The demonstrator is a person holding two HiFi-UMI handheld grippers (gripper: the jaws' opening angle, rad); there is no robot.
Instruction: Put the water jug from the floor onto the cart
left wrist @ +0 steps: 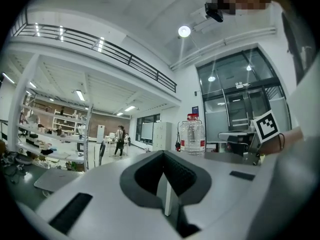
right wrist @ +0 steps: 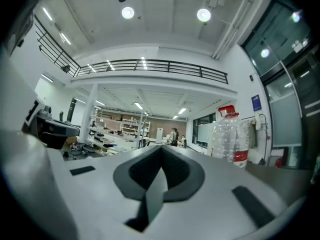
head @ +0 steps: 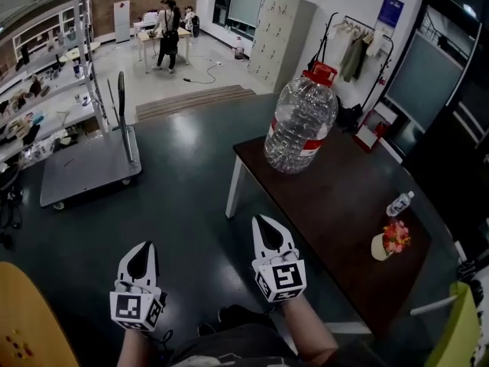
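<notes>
Two hand-held grippers sit low in my head view, side by side above the dark floor (head: 183, 220): the left hand-held gripper (head: 142, 254) and the right hand-held gripper (head: 267, 228), both pointing forward. Each has its jaws pressed together with nothing between them, and each gripper's own view confirms it. Just ahead of the right one stands the dark brown bench with white legs (head: 336, 197). Towards its right side I see a small cream pot of pink and red flowers (head: 390, 239) and, near it, a small clear bottle (head: 399, 203). The large clear plastic water jug with a red cap and red label band (head: 301, 121) stands upright on the bench's far left corner. Off to the left, well apart from the bench, the grey flat platform cart with an upright handle (head: 88, 167) rests on the floor. Far beyond, a person (head: 167, 35) stands at a table.
</notes>
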